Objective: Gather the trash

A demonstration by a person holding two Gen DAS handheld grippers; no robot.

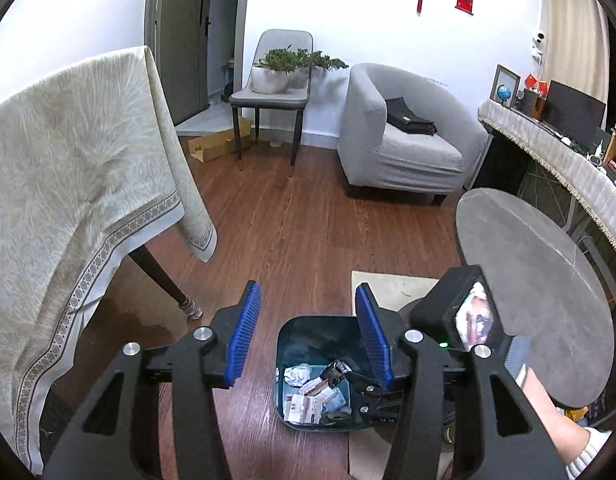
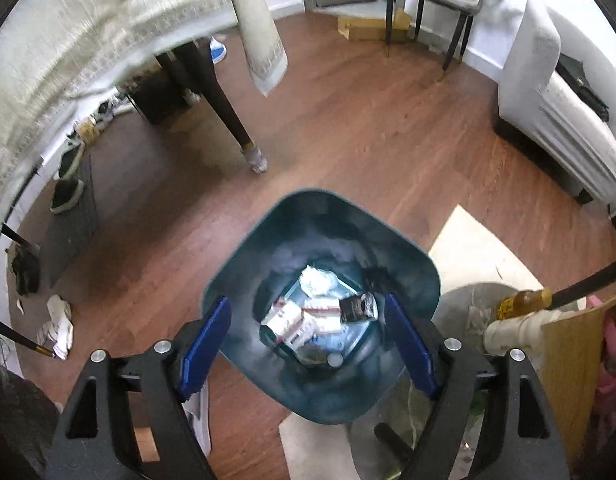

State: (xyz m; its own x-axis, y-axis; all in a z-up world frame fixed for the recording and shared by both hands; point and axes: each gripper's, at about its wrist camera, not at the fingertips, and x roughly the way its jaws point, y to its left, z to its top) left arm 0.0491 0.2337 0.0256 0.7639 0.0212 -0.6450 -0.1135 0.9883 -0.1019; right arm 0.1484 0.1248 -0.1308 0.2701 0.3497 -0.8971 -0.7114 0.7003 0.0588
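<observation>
A teal trash bin [image 1: 291, 340] stands on the wood floor; it also shows in the right wrist view [image 2: 235, 280]. Inside lie a crumpled white paper [image 2: 318, 280], white and red cartons [image 2: 295, 320] and a dark wrapper [image 2: 360, 307]. My left gripper [image 1: 308, 332] is open and empty, high above the floor just left of the bin. My right gripper [image 2: 308, 344] is open and empty, directly over the bin's mouth. The right gripper's body [image 1: 464, 312] shows at the right of the left wrist view.
A table with a cream cloth [image 1: 67, 184] stands left, its leg [image 1: 163, 276] near the bin. A round grey table [image 1: 536, 280] is right. A grey armchair [image 1: 404, 136] and a chair with a plant [image 1: 275, 80] stand behind. A beige mat [image 2: 480, 248] lies beside the bin. Shoes [image 2: 67, 192] lie under the table.
</observation>
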